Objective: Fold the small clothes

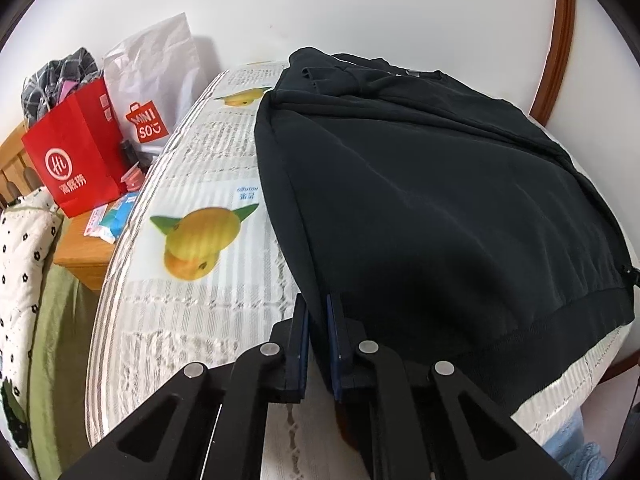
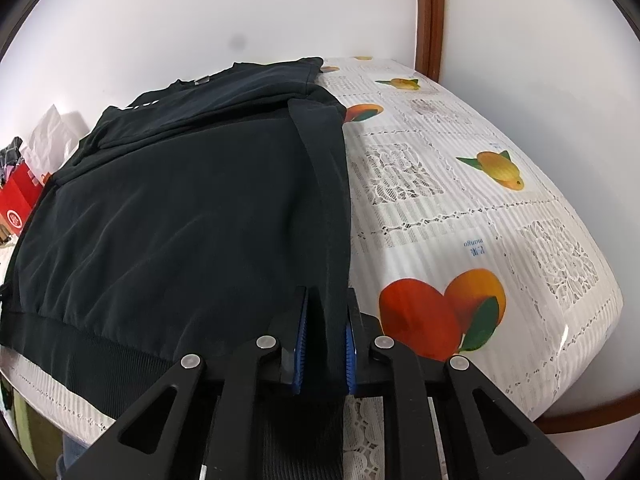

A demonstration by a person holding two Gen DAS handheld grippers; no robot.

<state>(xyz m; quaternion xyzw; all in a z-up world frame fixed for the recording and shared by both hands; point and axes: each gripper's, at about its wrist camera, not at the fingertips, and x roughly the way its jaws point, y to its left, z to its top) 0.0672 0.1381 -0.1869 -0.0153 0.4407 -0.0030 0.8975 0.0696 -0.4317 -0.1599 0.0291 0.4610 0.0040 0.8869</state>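
Black sweatshirt (image 1: 440, 200) laid flat on surface (image 1: 192, 304), ribbed hem nearest, collar toward 12 o'clock. Left tongs (image 1: 317, 308) clamped on left hem corner; right tongs (image 2: 326, 300) clamped on right hem corner. Long axis runs 6 to 12; fold judged away, toward collar.

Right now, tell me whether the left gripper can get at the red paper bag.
Probably not as things stand. The left gripper is shut on the near corner of the black sweatshirt, and the red paper bag stands off the table on a wooden stand well beyond it. It would have to let go first.
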